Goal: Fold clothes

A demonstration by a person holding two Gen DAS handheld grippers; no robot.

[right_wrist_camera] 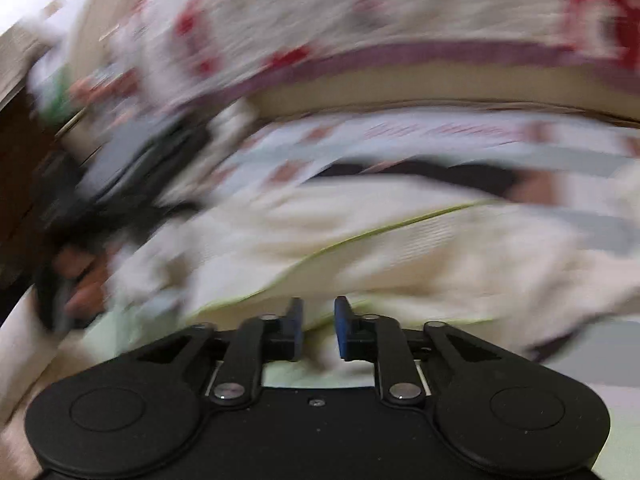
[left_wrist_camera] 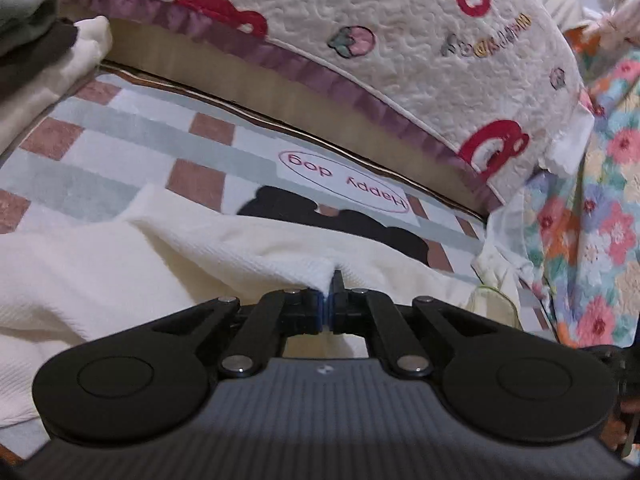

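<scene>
A cream ribbed garment (left_wrist_camera: pixel 120 264) lies on a checked mat (left_wrist_camera: pixel 132 136) printed "Happy dog". My left gripper (left_wrist_camera: pixel 331 288) is shut on a pinched fold of the garment's edge. In the right wrist view, which is heavily motion-blurred, the same cream garment (right_wrist_camera: pixel 400 248) with a thin green trim line spreads in front of my right gripper (right_wrist_camera: pixel 318 312). Its jaws stand slightly apart just above the cloth with nothing between them. The other gripper and the hand holding it show blurred at the left (right_wrist_camera: pixel 80 272).
A quilted cream cover with red bears and purple trim (left_wrist_camera: pixel 380 52) hangs over the furniture edge behind the mat. A pile of folded clothes (left_wrist_camera: pixel 36 52) sits at far left. A floral fabric (left_wrist_camera: pixel 592 216) hangs at right.
</scene>
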